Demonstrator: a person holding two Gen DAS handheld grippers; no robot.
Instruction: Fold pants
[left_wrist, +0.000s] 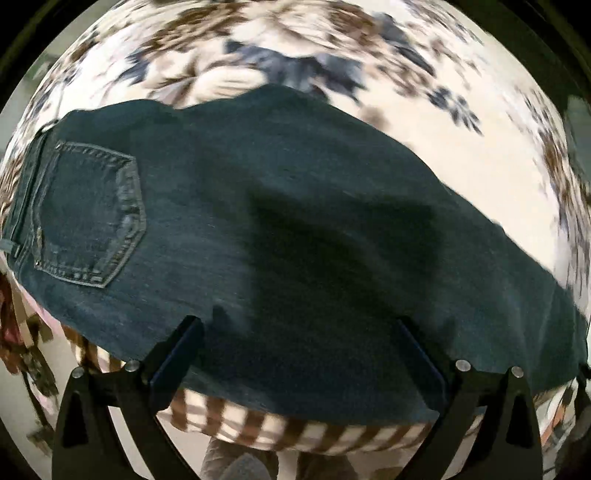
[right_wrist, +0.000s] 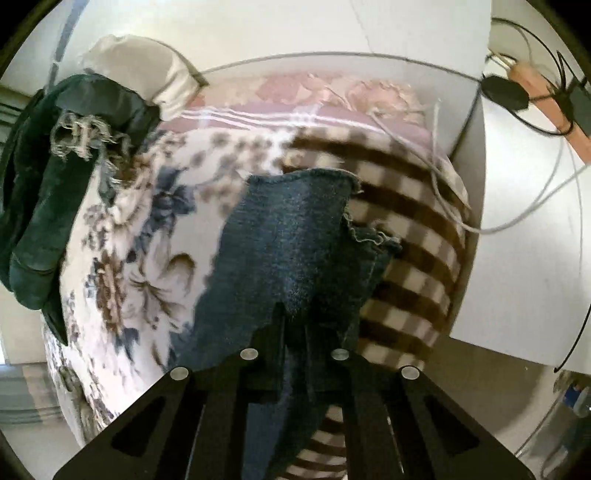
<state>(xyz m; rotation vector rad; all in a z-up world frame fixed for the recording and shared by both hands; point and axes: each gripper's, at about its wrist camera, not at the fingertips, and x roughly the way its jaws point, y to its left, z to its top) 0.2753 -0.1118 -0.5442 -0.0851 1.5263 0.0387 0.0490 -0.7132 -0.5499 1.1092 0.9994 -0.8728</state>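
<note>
The right claw (right_wrist: 295, 317) is clenched on the frayed hem end of dark blue jeans (right_wrist: 291, 236). The left claw (left_wrist: 299, 332) hangs released above the jeans' seat, which lies flat on a floral blanket (left_wrist: 424, 122) covering a bed.

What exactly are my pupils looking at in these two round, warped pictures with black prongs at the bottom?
Each picture comes from a wide-angle camera fixed on a hand-held two-finger gripper; a person carries one in each hand. The left view looks straight down: the left gripper stands wide open above dark jeans, whose back pocket faces up. The right view shows the right gripper shut on the jeans near the frayed leg end. The jeans lie on a flowered blanket with a brown checked part. Another dark garment lies at the left.
</note>
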